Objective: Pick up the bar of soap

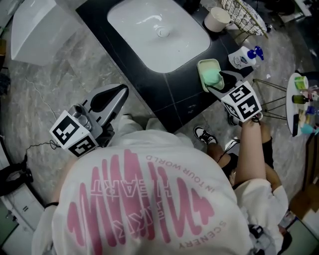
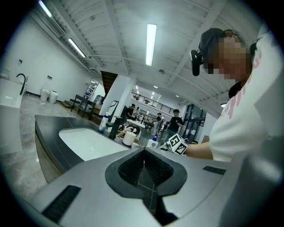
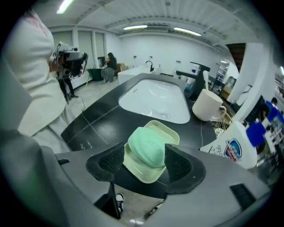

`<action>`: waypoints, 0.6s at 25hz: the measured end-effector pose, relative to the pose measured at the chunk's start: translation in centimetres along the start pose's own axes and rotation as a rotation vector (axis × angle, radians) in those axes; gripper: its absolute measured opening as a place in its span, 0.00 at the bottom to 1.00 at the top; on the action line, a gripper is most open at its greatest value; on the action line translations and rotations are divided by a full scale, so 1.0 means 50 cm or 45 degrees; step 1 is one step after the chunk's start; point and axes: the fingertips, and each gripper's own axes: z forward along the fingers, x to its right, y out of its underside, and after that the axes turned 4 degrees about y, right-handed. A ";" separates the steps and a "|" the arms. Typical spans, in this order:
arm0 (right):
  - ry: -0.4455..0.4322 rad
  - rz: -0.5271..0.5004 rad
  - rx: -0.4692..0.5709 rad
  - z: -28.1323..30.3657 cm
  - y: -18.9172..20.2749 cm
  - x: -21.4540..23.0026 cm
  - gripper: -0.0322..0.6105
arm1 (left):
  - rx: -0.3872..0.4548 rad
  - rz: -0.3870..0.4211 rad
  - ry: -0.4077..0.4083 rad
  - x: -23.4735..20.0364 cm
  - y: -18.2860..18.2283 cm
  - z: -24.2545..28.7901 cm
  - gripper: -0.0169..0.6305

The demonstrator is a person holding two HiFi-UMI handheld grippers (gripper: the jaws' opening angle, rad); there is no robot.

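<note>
The pale green bar of soap lies in a light green soap dish on the black counter, near its front edge. My right gripper is open, and the bar sits between its two black pads. The left pad stands clear of the soap and the right pad is close beside it. From above, the right gripper reaches over the dish and soap. My left gripper is shut and empty, held off the counter over the floor; its pads meet.
A white basin is set in the counter. A cream mug, a wire basket and a white pump bottle stand beyond the dish. A white tub sits at the far left.
</note>
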 end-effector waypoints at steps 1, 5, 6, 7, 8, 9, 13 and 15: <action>-0.008 -0.073 -0.048 0.004 0.003 0.000 0.47 | 0.001 -0.002 -0.002 -0.002 0.000 0.000 0.04; -0.060 -0.319 -0.222 0.019 0.012 -0.003 0.47 | 0.006 -0.016 -0.013 -0.008 0.004 -0.003 0.04; -0.069 -0.366 -0.253 0.022 0.013 -0.002 0.47 | 0.007 -0.019 -0.016 -0.010 0.004 -0.004 0.04; -0.077 -0.410 -0.282 0.026 0.013 -0.001 0.47 | 0.008 -0.021 -0.020 -0.013 0.004 -0.007 0.04; -0.085 -0.453 -0.310 0.030 0.014 0.002 0.47 | 0.011 -0.023 -0.026 -0.015 0.005 -0.009 0.04; -0.094 -0.493 -0.336 0.034 0.015 0.004 0.48 | 0.014 -0.026 -0.033 -0.016 0.005 -0.011 0.04; -0.143 -0.637 -0.406 0.047 0.010 0.009 0.49 | 0.025 -0.038 -0.061 -0.022 0.010 -0.021 0.04; -0.169 -0.704 -0.440 0.052 0.007 0.009 0.50 | 0.029 -0.046 -0.076 -0.030 0.010 -0.029 0.04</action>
